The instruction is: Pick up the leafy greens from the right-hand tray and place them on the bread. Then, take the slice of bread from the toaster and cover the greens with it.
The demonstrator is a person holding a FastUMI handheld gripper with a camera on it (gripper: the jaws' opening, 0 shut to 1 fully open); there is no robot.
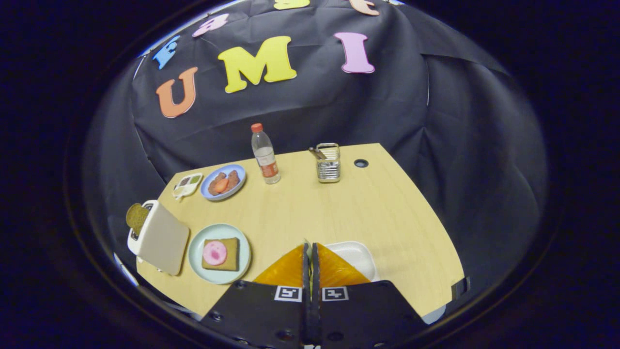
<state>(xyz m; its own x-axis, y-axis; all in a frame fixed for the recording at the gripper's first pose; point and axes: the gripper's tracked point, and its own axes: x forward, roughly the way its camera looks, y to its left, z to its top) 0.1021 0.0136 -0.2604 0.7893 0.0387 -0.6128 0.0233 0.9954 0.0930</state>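
Observation:
My gripper (310, 245) is held high above the wooden table (339, 213), fingers pressed together. A thin pale green edge of the leafy greens (305, 241) pokes out at the fingertips, caught between them. The white right-hand tray (356, 257) lies just beyond and right of the fingers, and its visible part is bare. Left of the fingers a pale green plate (196, 252) carries a bread slice (230, 259) topped with a pink ham round (214, 252). Further left stands a white toaster (160, 237) with a brown bread slice (137, 216) sticking up from its slot.
At the far side of the table stand a water bottle (265, 155), a metal utensil holder (329, 163), a blue plate (240, 182) with food and a small divided dish (188, 184). A cable hole (361, 163) sits near the far right corner.

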